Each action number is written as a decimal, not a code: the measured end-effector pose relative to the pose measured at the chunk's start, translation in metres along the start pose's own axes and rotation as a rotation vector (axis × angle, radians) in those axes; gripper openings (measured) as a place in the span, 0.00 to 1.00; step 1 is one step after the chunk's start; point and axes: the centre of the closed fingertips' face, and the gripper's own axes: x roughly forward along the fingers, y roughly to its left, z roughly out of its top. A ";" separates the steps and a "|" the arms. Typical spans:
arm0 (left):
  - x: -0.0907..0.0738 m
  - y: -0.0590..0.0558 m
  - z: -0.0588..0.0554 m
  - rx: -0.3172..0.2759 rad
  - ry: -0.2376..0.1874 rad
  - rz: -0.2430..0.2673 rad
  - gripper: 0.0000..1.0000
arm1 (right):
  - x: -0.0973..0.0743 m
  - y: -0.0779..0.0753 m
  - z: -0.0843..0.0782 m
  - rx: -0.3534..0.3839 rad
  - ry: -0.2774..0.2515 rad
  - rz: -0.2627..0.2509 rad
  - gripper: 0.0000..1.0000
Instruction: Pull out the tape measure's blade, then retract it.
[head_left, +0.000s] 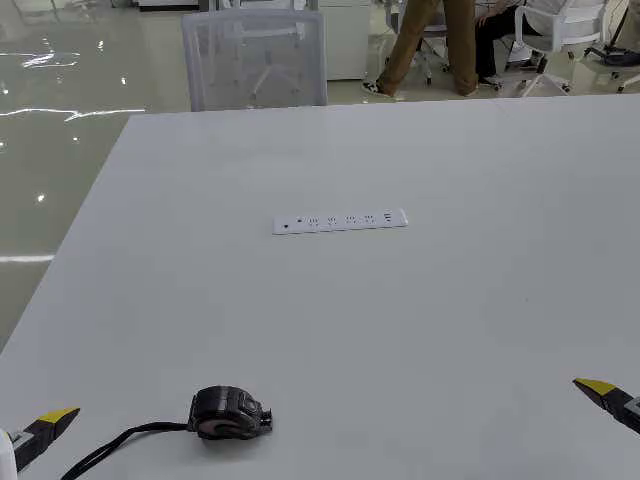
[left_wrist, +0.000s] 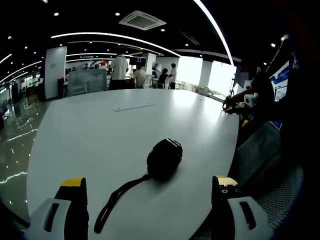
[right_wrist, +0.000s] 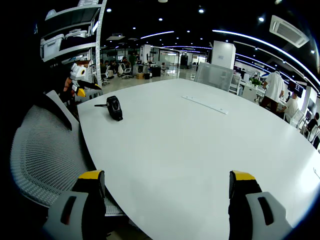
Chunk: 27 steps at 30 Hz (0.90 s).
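Tape measure lies on a broad white desk, close to the near edge and toward the left. The desk stretches far ahead, its top glossy and pale. Beyond its far edge stands a white mesh chair on a shiny floor, and past that a person's legs in brown trousers show among other office chairs. A slim white power strip lies flat near the middle of the desk, well apart from the tape measure.

The left tool hovers at the near edge with its yellow-tipped jaws spread wide, pinching nothing. In its own view the tape measure lies just ahead, in line with the gap between the jaws and clear of both. The right tool is held at the near edge further to the right, its jaws likewise spread and gripping nothing. From there the tape measure is well apart, off to the left.

The tape measure's case is dark and rounded and rests on its side. A black strap trails from it across the desk toward the near left corner.
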 end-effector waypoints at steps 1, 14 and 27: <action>-0.002 0.000 -0.001 0.008 -0.002 0.002 1.00 | 0.001 0.000 -0.001 -0.007 0.003 0.007 1.00; -0.014 0.012 -0.016 -0.025 0.030 0.008 1.00 | 0.005 0.005 -0.002 -0.025 0.040 0.024 1.00; -0.010 0.013 -0.020 -0.046 0.030 -0.002 1.00 | 0.001 0.015 0.003 -0.017 0.032 0.010 1.00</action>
